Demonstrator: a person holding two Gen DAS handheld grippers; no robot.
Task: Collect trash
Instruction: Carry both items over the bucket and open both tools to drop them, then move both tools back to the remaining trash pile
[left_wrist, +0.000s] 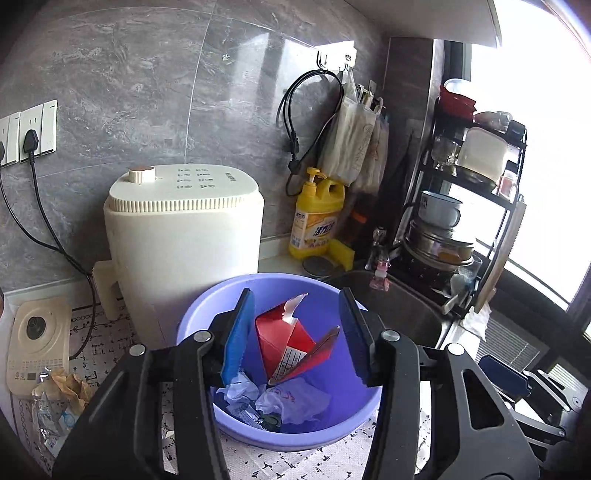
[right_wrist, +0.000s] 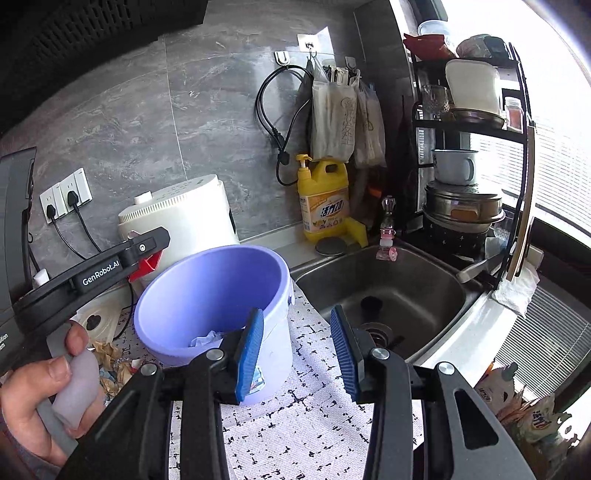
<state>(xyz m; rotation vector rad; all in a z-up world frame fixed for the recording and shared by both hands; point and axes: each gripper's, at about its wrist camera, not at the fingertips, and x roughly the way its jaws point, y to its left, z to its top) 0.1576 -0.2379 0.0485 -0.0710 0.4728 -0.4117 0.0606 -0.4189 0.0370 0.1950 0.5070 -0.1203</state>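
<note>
Left wrist view shows the left gripper (left_wrist: 297, 332) released over the purple bucket (left_wrist: 207, 314), red carton (left_wrist: 284, 339) dropped inside between its fingers (right gripper (right_wrist: 297, 350) parted, empty, beside the bucket).

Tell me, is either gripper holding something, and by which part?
Neither. The red carton lies untouched between the open pads of the left gripper, inside the purple bucket; the right gripper is open and empty.

Bucket (right_wrist: 177, 295) bottom behind its wall
</note>
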